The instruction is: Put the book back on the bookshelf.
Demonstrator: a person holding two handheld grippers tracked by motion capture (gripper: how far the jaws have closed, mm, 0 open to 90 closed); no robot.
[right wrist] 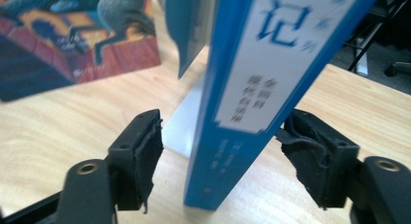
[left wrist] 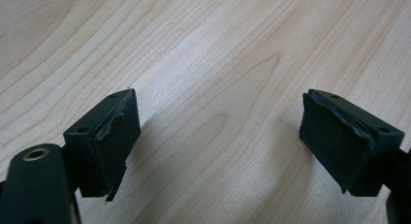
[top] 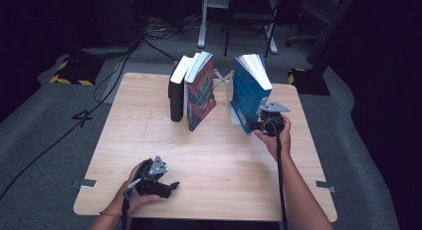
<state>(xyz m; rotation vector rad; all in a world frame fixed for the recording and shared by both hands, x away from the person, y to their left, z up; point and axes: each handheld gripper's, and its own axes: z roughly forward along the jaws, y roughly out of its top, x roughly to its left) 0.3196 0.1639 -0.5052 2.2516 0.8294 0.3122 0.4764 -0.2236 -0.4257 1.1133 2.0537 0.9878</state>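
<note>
The right gripper (top: 255,124) is sitting at the bottom of the blue book (top: 250,90), and its jaws are standing apart with the book's spine between them; the left pad (right wrist: 145,156) is not touching the book, and the right pad (right wrist: 303,153) is right at the cover's edge (I cannot tell if it is touching); so the book is not being squeezed. The blue book is standing up on the wooden table (top: 214,155), near the far right side, and it is tipping a bit; it is leaning by a white bookend (right wrist: 181,124). Well apart to its left, a black book (top: 175,93) and a colourful book (top: 200,90) are standing side by side. The left gripper (top: 171,186) is resting low near the front edge; its jaws are wide open and holding nothing.
</note>
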